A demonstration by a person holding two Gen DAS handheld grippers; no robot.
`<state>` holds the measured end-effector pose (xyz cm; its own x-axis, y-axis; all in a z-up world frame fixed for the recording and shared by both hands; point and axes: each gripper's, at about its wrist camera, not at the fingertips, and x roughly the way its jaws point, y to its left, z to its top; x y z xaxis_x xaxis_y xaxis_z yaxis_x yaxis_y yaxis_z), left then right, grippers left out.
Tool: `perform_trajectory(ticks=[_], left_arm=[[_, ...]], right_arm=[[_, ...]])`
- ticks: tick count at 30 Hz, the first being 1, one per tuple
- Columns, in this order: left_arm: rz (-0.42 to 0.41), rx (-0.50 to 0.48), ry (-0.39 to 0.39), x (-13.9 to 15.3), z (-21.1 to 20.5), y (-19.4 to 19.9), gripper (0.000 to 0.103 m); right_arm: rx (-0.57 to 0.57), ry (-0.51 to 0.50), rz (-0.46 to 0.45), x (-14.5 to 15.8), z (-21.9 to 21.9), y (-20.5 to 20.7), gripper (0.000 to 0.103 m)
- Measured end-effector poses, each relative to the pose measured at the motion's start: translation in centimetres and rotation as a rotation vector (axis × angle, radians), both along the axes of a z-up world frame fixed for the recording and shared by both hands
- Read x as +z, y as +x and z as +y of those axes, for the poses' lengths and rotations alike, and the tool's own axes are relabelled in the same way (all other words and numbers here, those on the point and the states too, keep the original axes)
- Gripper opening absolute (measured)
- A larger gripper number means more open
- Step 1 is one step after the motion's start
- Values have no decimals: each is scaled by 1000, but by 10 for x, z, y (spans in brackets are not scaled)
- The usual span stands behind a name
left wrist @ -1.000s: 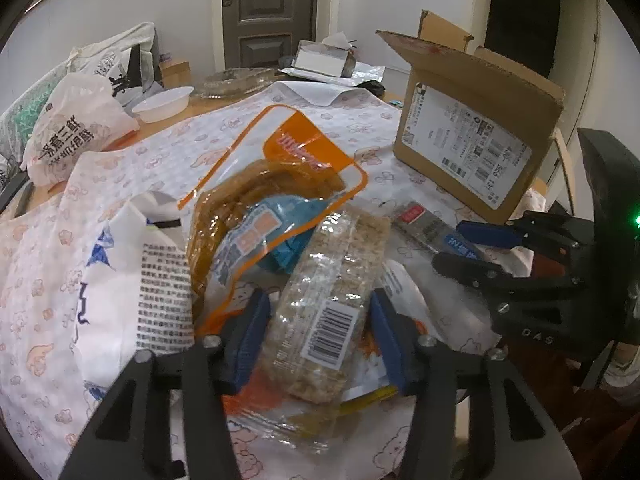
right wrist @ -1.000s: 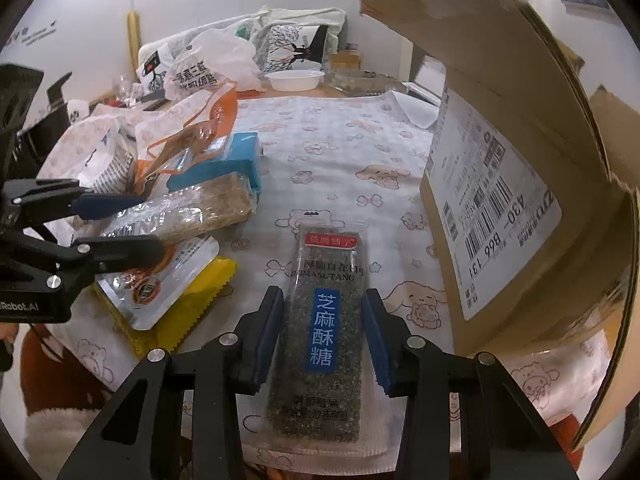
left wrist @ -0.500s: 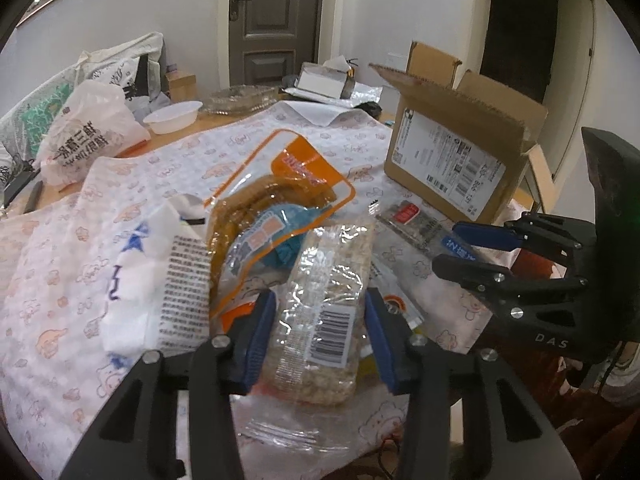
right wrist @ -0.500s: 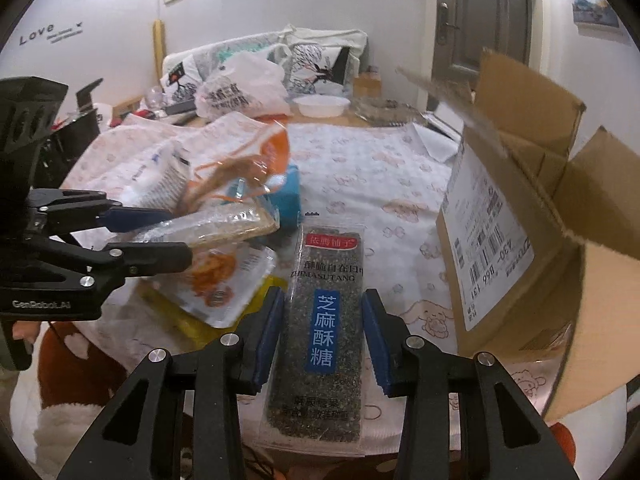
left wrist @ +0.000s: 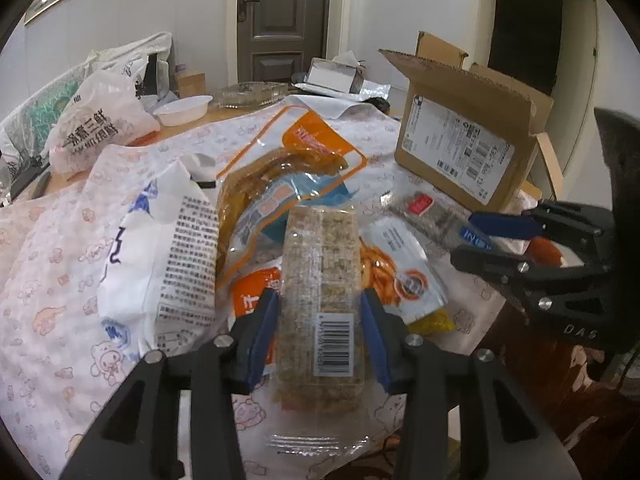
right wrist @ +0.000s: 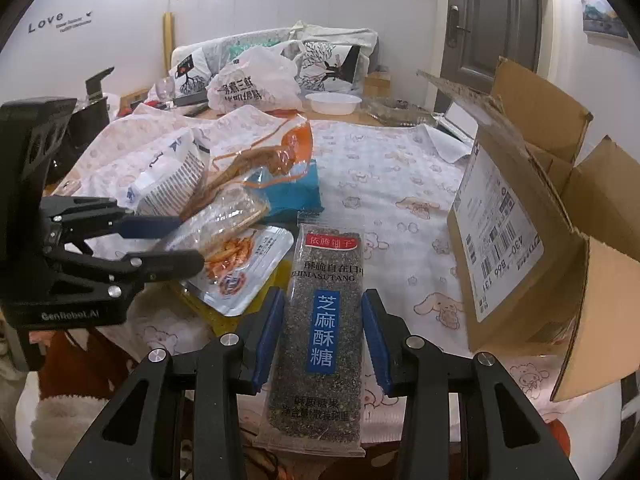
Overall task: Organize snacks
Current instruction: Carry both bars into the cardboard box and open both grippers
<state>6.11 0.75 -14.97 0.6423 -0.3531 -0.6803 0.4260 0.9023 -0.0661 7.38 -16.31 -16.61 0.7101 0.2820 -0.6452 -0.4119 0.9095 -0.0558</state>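
My left gripper [left wrist: 320, 300] is shut on a clear-wrapped pale grain bar [left wrist: 320, 264], its blue pads pressing both long sides just above the barcode. The bar hangs over a heap of snack packs; in the right wrist view the left gripper [right wrist: 188, 240] holds the same grain bar [right wrist: 224, 216] from the left. My right gripper [right wrist: 322, 296] is shut on a long black sesame candy pack [right wrist: 326, 320] with a blue label, held lengthwise above the table's near edge. In the left wrist view, the right gripper [left wrist: 464, 238] and the sesame pack [left wrist: 432, 212] show at the right.
An open cardboard box [right wrist: 512, 248] stands on the right of the patterned tablecloth [right wrist: 400, 184]. The heap holds an orange-trimmed bag [left wrist: 288, 168], a white printed bag [left wrist: 172, 248] and a flat pouch [left wrist: 404, 268]. At the back sit a white plastic bag [left wrist: 92, 128] and a bowl [left wrist: 184, 109].
Both grippers have drawn back from the table with their packs, so the box and heap look farther away. The left jaws have narrowed onto the grain bar and straightened it.
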Motion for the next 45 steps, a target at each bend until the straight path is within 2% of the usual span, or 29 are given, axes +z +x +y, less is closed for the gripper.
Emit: perform_trajectory(ticks=[2, 7, 9, 10, 11, 17, 32, 38, 45], left_arm=[[1, 11, 4, -1, 1, 2, 47], [-1, 18, -13, -5, 5, 5, 48], [-5, 18, -18, -5, 6, 6, 47], [-8, 18, -17, -4, 5, 5, 41], [-13, 20, -11, -4, 5, 4, 40], [-14, 22, -37, 2, 9, -1, 39], [-100, 46, -84, 40, 29, -37, 38], [-175, 71, -89, 72, 38, -46, 38], [-312, 76, -72, 144, 28, -41, 38]], right_arm=[[1, 0, 2, -1, -1, 1, 35], [11, 12, 8, -2, 0, 5, 35], [15, 15, 17, -3, 0, 6, 35], [15, 15, 17, -3, 0, 6, 35], [15, 16, 16, -3, -1, 6, 35], [33, 25, -12, 10, -1, -3, 35], [143, 50, -95, 54, 19, -21, 35], [186, 80, -125, 77, 22, -16, 35], [183, 117, -241, 135, -1, -8, 35]])
